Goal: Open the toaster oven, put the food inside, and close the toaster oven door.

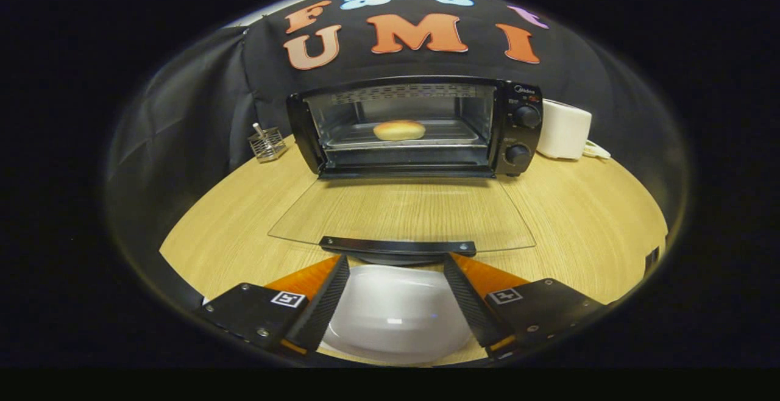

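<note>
A black toaster oven (414,127) stands at the back of the wooden table. Its glass door (402,215) lies folded down flat toward me, with the dark door handle (397,246) at its near edge. A golden bun (399,130) rests on the tray inside the oven. My gripper (396,261) is open, its fingertips just short of the handle and apart from it. Under and between the fingers sits an empty white plate (396,312).
Two knobs (524,117) are on the oven's right panel. A small wire holder (267,143) stands left of the oven and a white appliance (563,128) to its right. The table (579,224) has a rounded front edge.
</note>
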